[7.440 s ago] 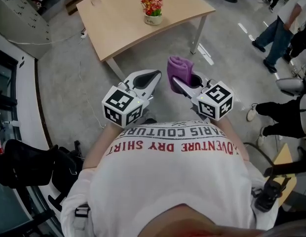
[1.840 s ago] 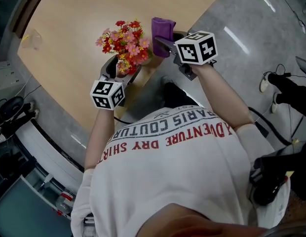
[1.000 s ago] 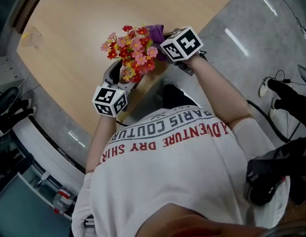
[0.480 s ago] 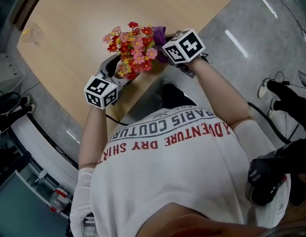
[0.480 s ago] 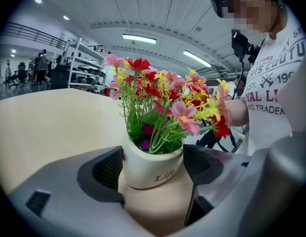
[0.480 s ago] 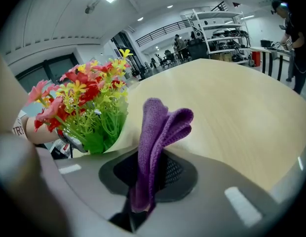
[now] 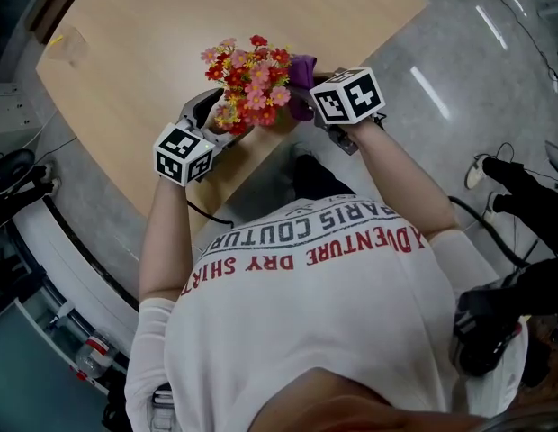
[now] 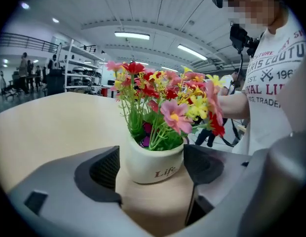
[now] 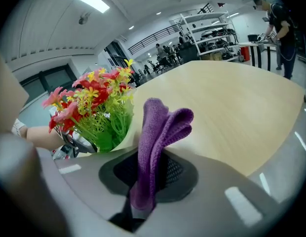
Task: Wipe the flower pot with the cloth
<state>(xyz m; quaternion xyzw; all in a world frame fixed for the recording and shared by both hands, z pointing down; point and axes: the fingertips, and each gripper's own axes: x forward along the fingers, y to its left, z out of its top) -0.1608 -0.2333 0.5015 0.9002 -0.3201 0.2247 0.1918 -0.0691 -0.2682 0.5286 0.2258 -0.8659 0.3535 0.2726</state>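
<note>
A white flower pot (image 8: 148, 158) marked "Life" holds red, pink and yellow flowers (image 7: 252, 77) and stands near the front edge of the wooden table (image 7: 144, 34). My left gripper (image 8: 154, 166) has a jaw against each side of the pot and grips it. In the head view the blossoms hide the pot. My right gripper (image 9: 145, 191) is shut on a folded purple cloth (image 9: 160, 127), which sticks up past the jaws right beside the flowers (image 9: 96, 112). From above, the cloth (image 7: 302, 72) lies against the right side of the bouquet.
The table's front edge runs just under both grippers, with grey floor (image 7: 441, 79) beyond it. A small clear object (image 7: 70, 43) lies at the table's far left. Someone's feet (image 7: 508, 174) are at the right. Shelving (image 9: 207, 31) and people stand far off.
I have come up to the table and my left gripper has taken the pot. Over the last second it rolled a little, and the right gripper stayed with the cloth at the flowers' right side.
</note>
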